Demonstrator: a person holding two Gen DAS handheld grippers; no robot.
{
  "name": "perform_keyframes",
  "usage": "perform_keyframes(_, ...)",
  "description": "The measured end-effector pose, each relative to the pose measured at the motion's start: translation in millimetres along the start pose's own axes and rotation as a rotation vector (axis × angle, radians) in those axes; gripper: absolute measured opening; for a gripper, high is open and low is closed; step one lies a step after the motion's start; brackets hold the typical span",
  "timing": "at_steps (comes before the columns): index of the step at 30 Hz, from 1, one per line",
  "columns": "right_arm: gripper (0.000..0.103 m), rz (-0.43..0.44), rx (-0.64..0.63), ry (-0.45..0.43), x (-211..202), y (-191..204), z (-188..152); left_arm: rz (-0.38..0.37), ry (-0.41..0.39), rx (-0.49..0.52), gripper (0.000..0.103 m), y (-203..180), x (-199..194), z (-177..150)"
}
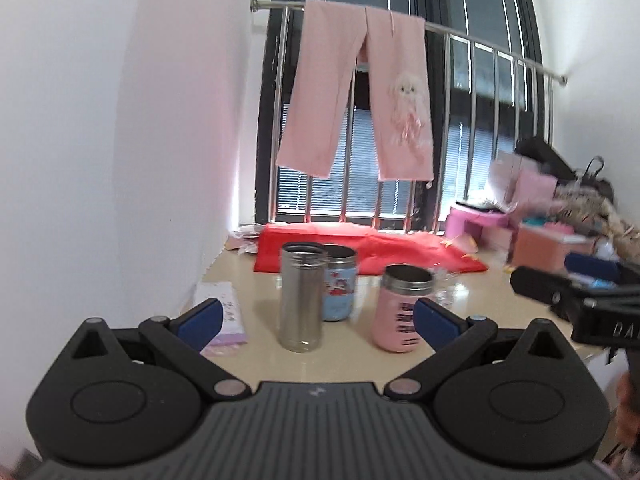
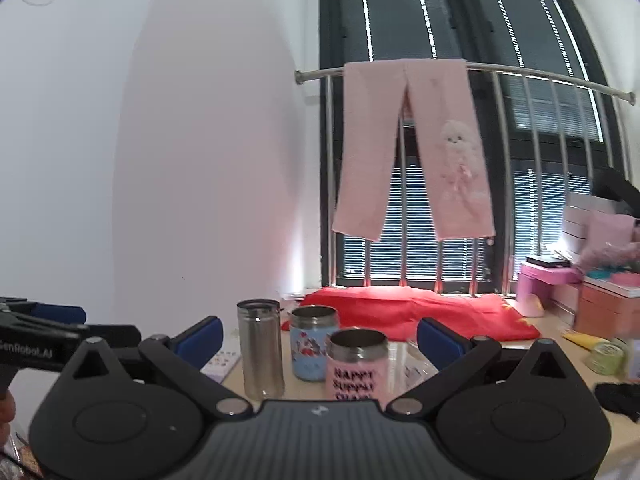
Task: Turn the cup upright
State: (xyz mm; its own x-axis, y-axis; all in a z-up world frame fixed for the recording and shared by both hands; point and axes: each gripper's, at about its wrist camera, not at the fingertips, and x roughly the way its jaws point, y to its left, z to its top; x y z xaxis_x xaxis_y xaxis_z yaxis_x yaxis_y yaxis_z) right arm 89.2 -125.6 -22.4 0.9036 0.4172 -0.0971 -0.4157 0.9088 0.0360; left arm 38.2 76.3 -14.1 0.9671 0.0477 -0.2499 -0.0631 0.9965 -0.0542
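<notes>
Three cups stand upright, mouths up, on the beige table (image 1: 472, 312): a tall steel cup (image 1: 302, 298), a blue cartoon cup (image 1: 339, 288) behind it, and a pink lettered cup (image 1: 402, 308) to the right. In the right wrist view the steel cup (image 2: 260, 354), the blue cup (image 2: 312, 344) and the pink cup (image 2: 357, 364) stand the same way. My left gripper (image 1: 318, 318) is open and empty, just short of the cups. My right gripper (image 2: 320, 338) is open and empty, with the pink cup closest ahead. The right gripper's body (image 1: 576, 296) shows at the right of the left wrist view.
A red cloth (image 1: 360, 250) lies at the table's far end below a barred window. Pink trousers (image 1: 356, 96) hang on the rail. A patterned booklet (image 1: 224, 312) lies left by the white wall. Boxes and clutter (image 1: 552, 236) fill the right side.
</notes>
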Motion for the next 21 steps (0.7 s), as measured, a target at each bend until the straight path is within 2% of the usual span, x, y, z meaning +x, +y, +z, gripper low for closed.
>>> perform_keyframes(3, 0.103, -0.030, 0.012, 0.001, -28, -7, 2, -0.001, -0.013, 0.005, 0.103, -15, -20, 1)
perform_keyframes(6, 0.103, -0.064, 0.012, -0.028, -59, -12, 15, -0.004, -0.066, 0.041, 0.103, -31, -43, 16)
perform_keyframes(9, 0.103, -0.104, -0.001, -0.048, -82, -15, 30, -0.034, -0.079, 0.041, 0.103, -42, -53, 27)
perform_keyframes(21, 0.103, -0.133, 0.011, -0.003, -93, -24, 32, -0.052, -0.063, 0.040, 0.103, -56, -49, 21)
